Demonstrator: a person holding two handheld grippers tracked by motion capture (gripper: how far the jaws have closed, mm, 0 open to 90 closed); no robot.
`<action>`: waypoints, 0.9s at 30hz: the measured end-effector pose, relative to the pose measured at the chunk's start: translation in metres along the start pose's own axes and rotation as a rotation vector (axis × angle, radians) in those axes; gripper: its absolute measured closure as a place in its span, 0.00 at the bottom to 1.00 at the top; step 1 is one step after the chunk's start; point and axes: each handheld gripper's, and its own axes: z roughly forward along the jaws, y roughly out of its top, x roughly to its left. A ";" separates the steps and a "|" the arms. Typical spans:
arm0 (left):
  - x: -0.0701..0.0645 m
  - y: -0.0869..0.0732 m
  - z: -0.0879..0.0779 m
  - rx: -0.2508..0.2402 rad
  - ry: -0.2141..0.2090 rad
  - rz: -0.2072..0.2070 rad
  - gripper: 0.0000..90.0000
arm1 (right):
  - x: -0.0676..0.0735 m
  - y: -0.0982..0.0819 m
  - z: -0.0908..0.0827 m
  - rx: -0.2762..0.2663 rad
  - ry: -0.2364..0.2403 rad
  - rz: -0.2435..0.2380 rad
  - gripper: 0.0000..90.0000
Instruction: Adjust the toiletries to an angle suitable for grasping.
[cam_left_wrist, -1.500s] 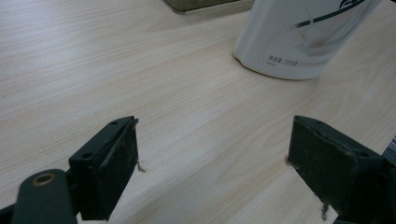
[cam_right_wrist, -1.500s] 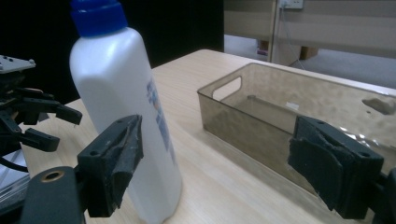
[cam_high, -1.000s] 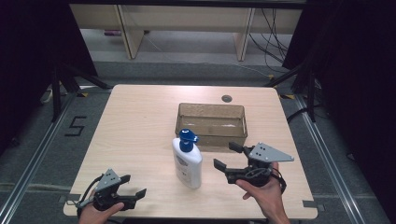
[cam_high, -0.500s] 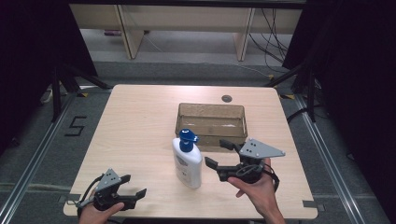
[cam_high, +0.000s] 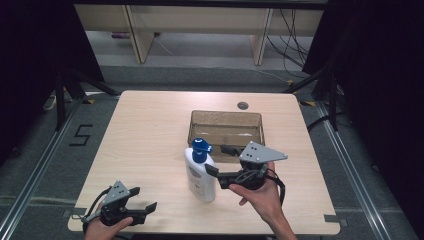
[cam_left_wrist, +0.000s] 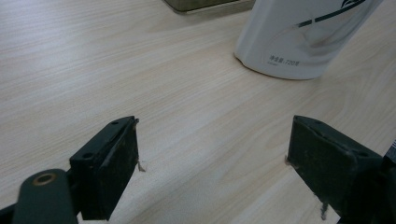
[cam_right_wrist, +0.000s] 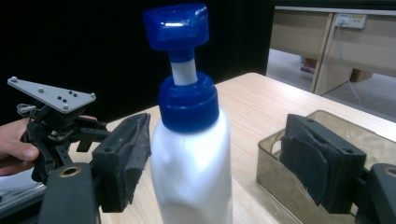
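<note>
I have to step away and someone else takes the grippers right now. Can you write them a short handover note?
Right gripper: jaws have just been closing a little, open either side of the white pump bottle; the near jaw looks close to it or touching, the far one stands off, no grip.
Left gripper: open, holding nothing, low at the near left of the table.
Bottle: upright on the table, just in front of the brown bin.
Done: the right gripper has reached the bottle.
Left: close on the bottle and lift it, probably into the bin.
</note>
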 end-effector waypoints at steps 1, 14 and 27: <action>0.000 0.000 0.000 0.000 0.000 0.000 0.18 | 0.000 0.000 0.000 0.000 0.000 0.000 0.27; -0.001 0.000 0.001 -0.004 -0.004 -0.009 0.18 | 0.008 0.011 0.024 -0.030 0.039 -0.055 0.36; -0.002 0.000 0.001 -0.008 0.002 -0.009 0.18 | 0.010 0.018 0.035 -0.059 0.057 -0.057 0.51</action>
